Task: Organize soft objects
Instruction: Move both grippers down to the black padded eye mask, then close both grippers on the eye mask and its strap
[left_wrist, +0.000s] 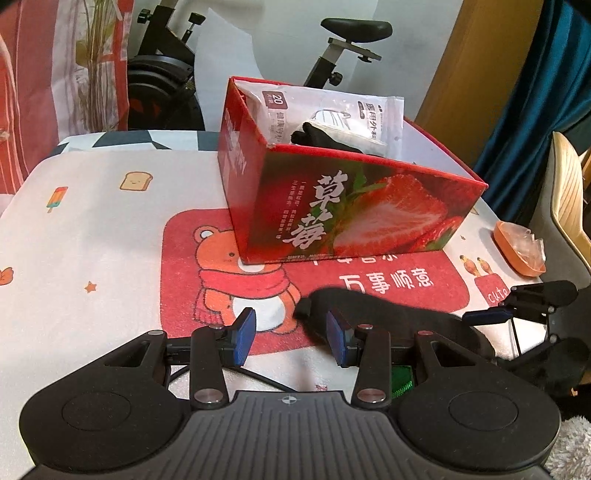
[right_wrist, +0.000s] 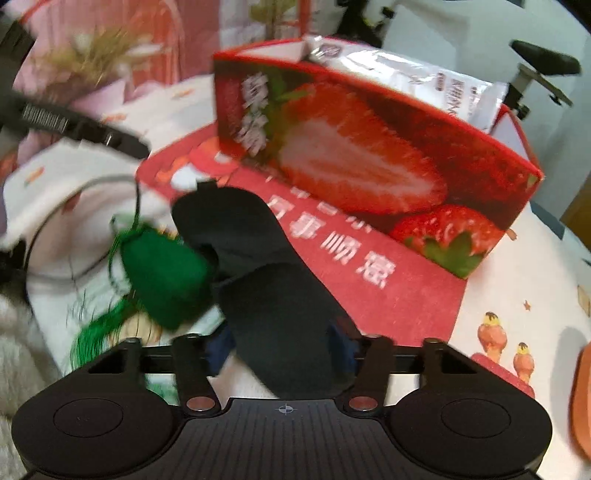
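A red strawberry-print box (left_wrist: 332, 206) stands on the table and holds white mask packets (left_wrist: 332, 110) and a black soft item (left_wrist: 325, 138). My left gripper (left_wrist: 291, 334) is open and empty, low over the red bear mat. A black eye mask (left_wrist: 373, 306) lies just right of it. In the right wrist view my right gripper (right_wrist: 284, 350) is shut on the black eye mask (right_wrist: 266, 280), which stretches toward the box (right_wrist: 369, 147). A green tasselled pouch (right_wrist: 162, 273) lies left of the mask. The right gripper also shows at the left view's right edge (left_wrist: 495, 314).
A red bear mat (left_wrist: 229, 280) lies on the white printed tablecloth (left_wrist: 92, 229). An orange dish with clear plastic (left_wrist: 517, 247) sits at the table's right edge. An exercise bike (left_wrist: 332, 48), a wooden chair (left_wrist: 569, 195) and a blue curtain stand behind.
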